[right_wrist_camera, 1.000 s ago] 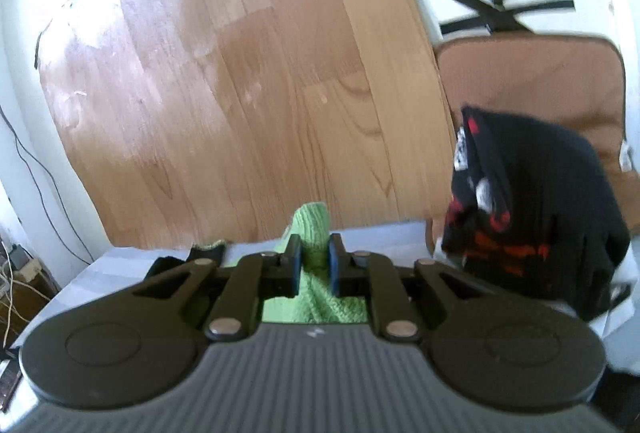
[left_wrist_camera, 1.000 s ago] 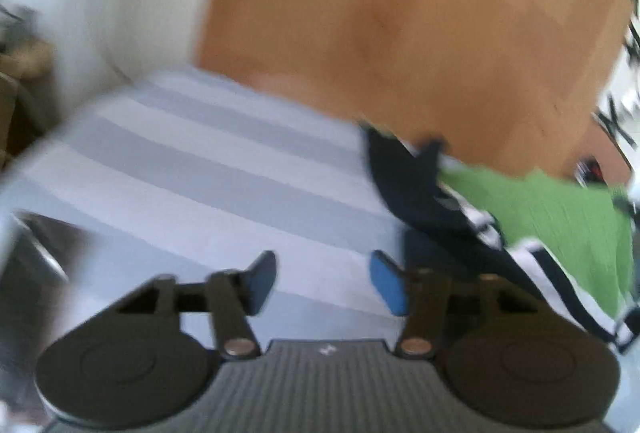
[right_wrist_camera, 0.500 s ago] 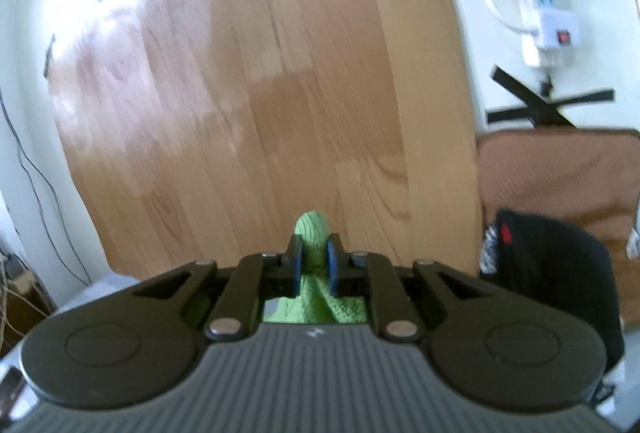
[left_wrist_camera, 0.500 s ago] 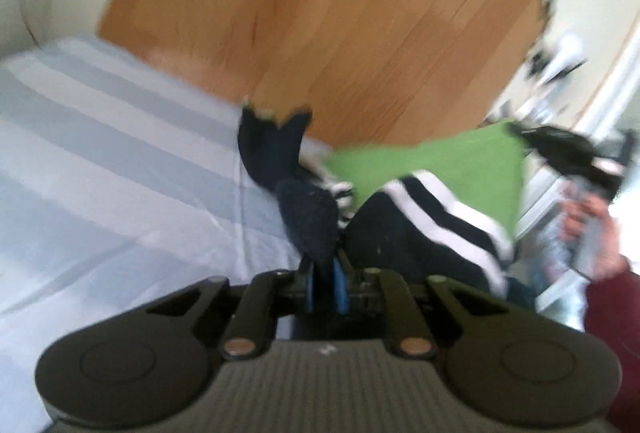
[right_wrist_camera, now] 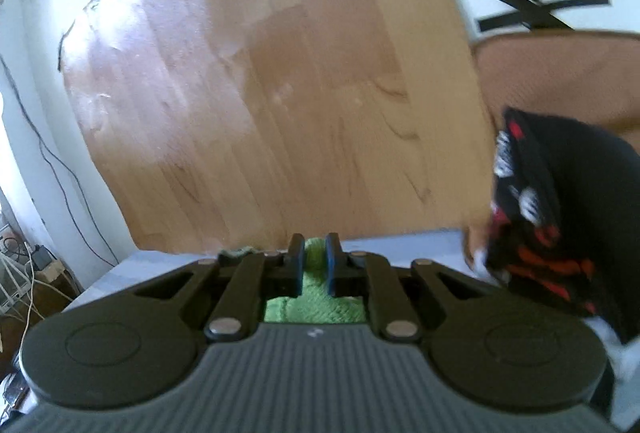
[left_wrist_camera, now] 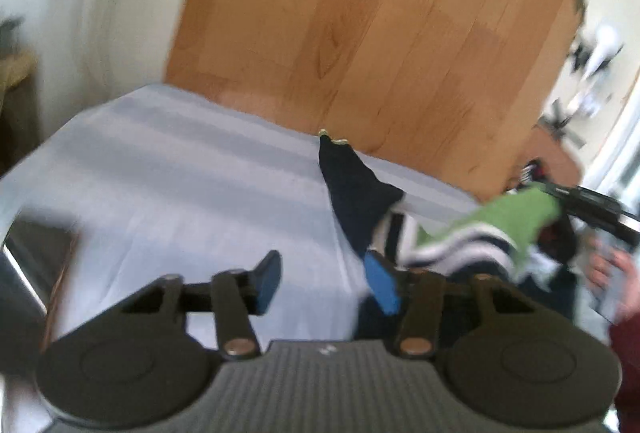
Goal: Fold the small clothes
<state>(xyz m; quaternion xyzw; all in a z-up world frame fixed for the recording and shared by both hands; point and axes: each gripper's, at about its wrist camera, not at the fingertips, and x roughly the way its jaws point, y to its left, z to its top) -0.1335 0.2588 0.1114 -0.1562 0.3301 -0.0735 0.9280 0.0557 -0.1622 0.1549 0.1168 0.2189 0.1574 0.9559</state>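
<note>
A small garment with a green (left_wrist_camera: 516, 217), navy (left_wrist_camera: 356, 189) and white-striped part lies on the pale striped bed sheet (left_wrist_camera: 168, 173). My left gripper (left_wrist_camera: 324, 277) is open and empty, its right finger next to the navy part. My right gripper (right_wrist_camera: 314, 265) is shut on the green cloth (right_wrist_camera: 316, 307) and holds that end up off the sheet; in the left wrist view it shows at the far right (left_wrist_camera: 580, 199).
A wooden board (right_wrist_camera: 260, 85) leans against the wall behind the bed. A brown chair (right_wrist_camera: 568, 73) with a black and red garment (right_wrist_camera: 560, 209) stands at the right. Cables (right_wrist_camera: 24, 273) lie at the left by the bed's edge.
My left gripper was shut on the navy part half a second ago; now it has let go and stands open. My right gripper still holds the green cloth.
</note>
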